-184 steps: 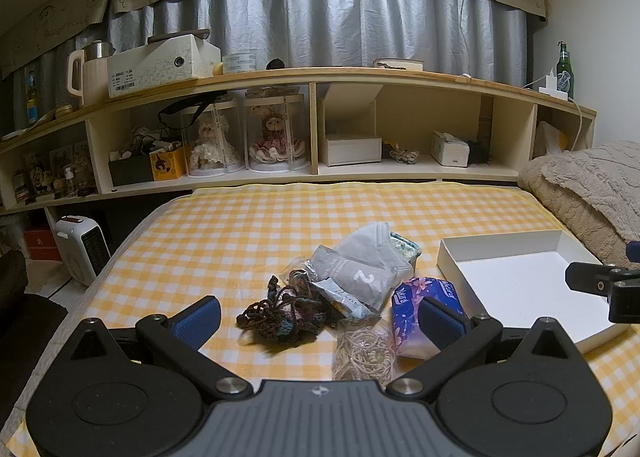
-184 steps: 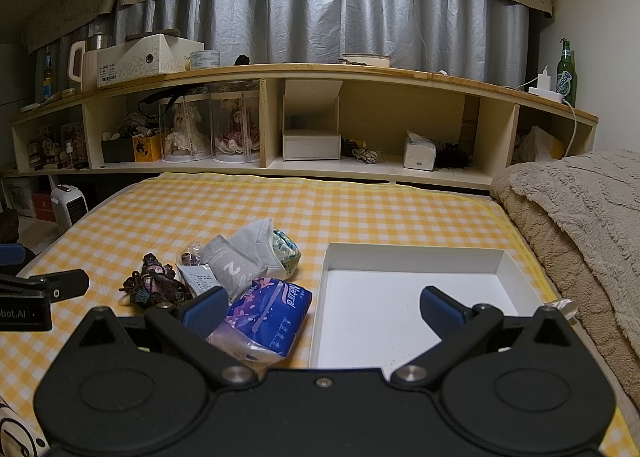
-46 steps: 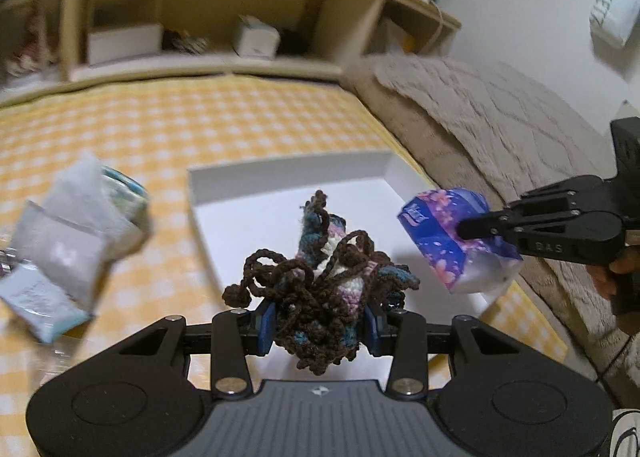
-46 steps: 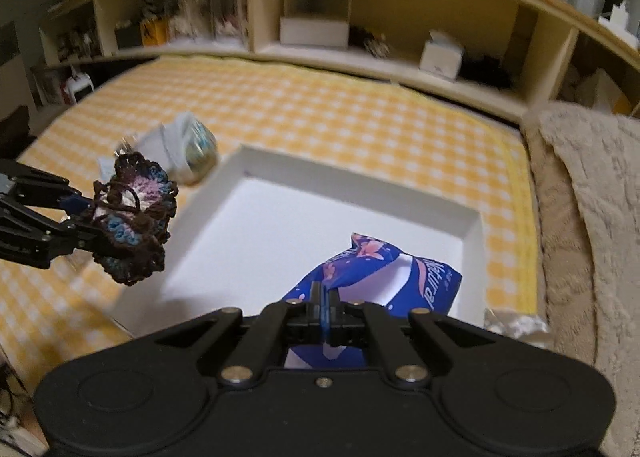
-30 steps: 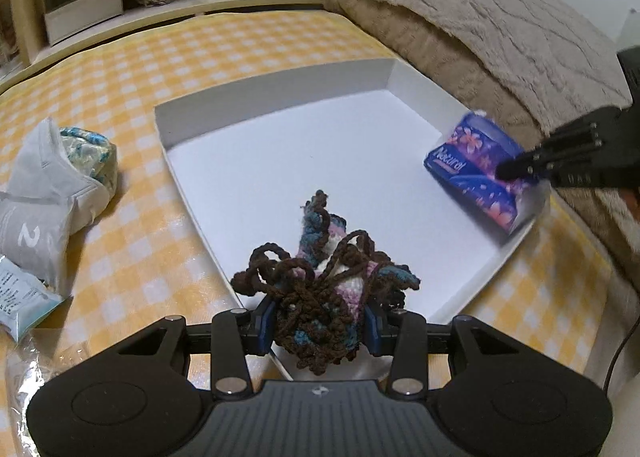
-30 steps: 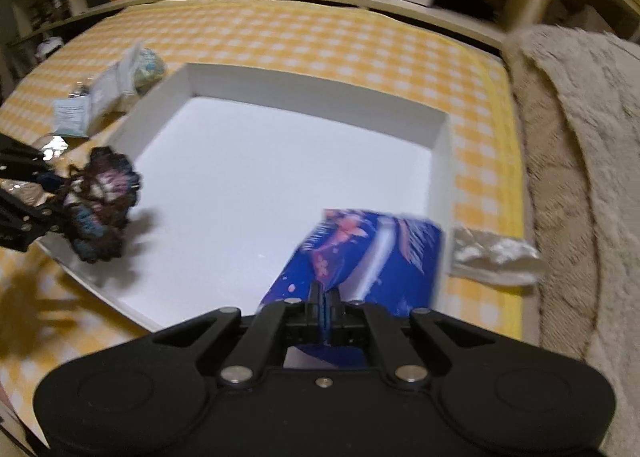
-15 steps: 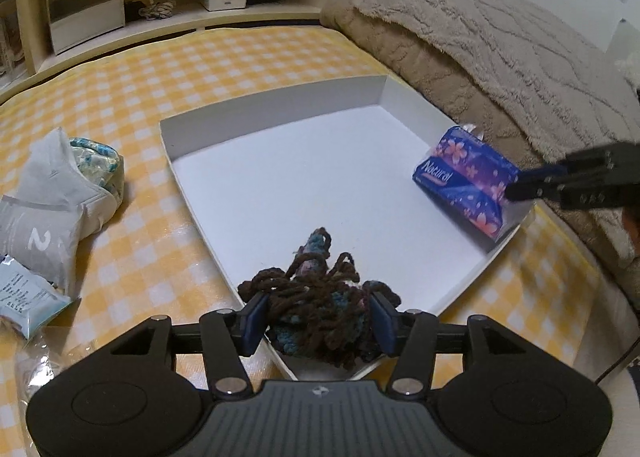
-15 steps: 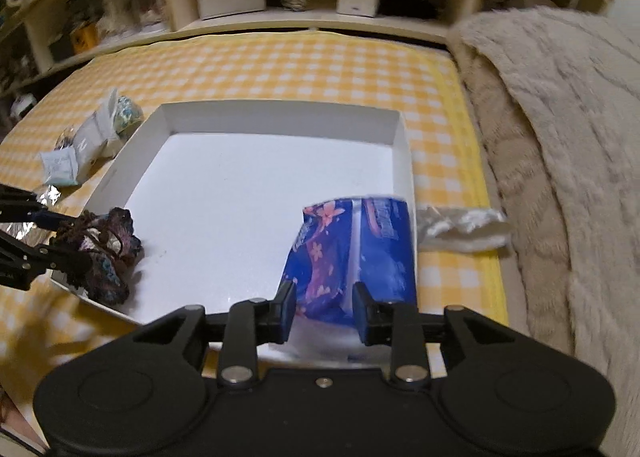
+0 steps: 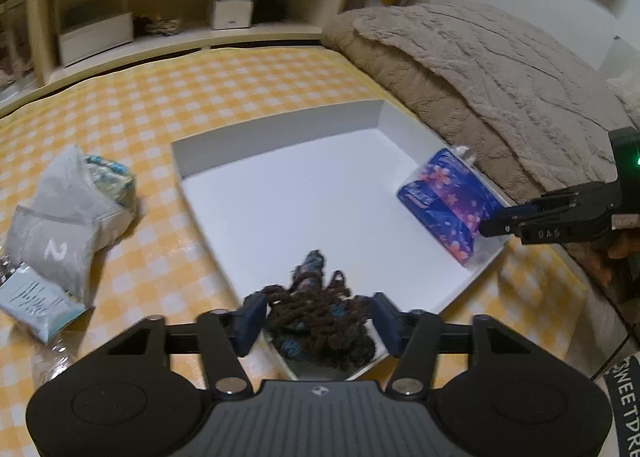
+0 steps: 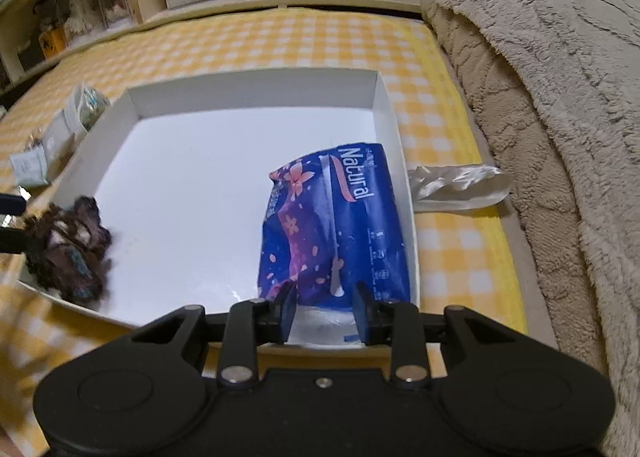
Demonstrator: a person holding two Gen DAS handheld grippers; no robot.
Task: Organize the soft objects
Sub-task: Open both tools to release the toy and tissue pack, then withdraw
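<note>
Yarn bundle (image 9: 318, 321): lying in my white tray's (image 9: 276, 139) near corner.
Left gripper (image 9: 316, 321): pads just narrowed, spread clear of it; lifting straight avoids snagging loops.
Tissue pack (image 10: 336, 225): resting inside, right side.
Right gripper (image 10: 324, 311): parted, nothing pinched.

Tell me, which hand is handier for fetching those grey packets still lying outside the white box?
Left, probably. The grey packets lie on the left gripper's side of the white box; the right gripper sits at the far edge by the blue pack.
</note>
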